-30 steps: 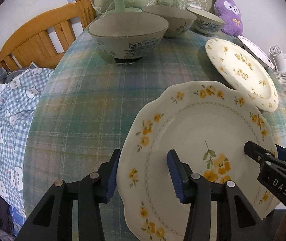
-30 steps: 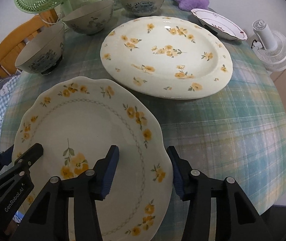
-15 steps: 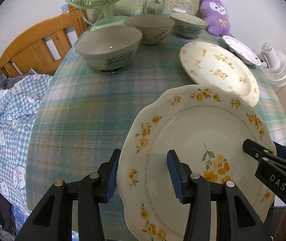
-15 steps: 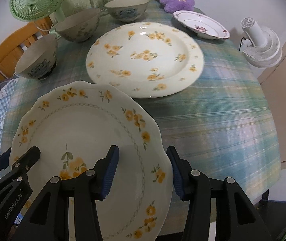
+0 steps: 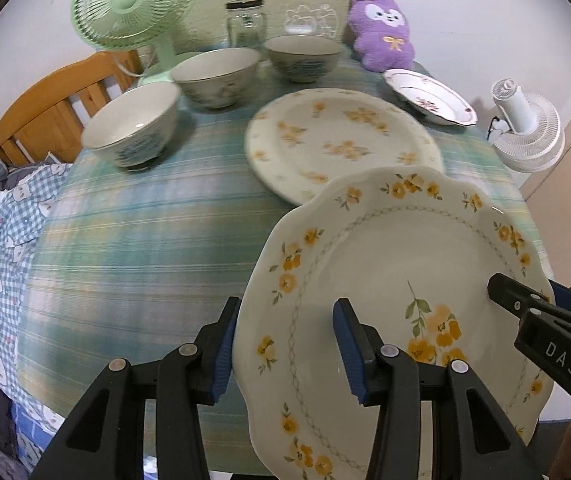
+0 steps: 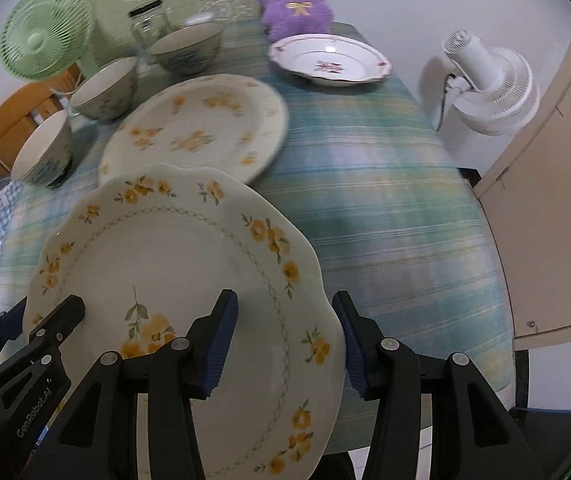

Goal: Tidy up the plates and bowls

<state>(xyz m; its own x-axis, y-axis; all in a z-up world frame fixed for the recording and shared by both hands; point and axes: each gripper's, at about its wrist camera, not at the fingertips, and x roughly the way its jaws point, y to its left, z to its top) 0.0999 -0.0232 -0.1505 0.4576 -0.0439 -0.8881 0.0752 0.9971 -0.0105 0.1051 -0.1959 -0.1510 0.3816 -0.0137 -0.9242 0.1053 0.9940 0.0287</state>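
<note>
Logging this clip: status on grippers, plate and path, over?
Left gripper and right gripper both clamp the scalloped plate, held above the table. Big flowered plate just ahead. Nothing between.

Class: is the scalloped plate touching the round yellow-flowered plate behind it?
Cannot tell. In both wrist views the scalloped plate, held by both grippers, overlaps the round plate's near edge, hiding any gap or contact there.
</note>
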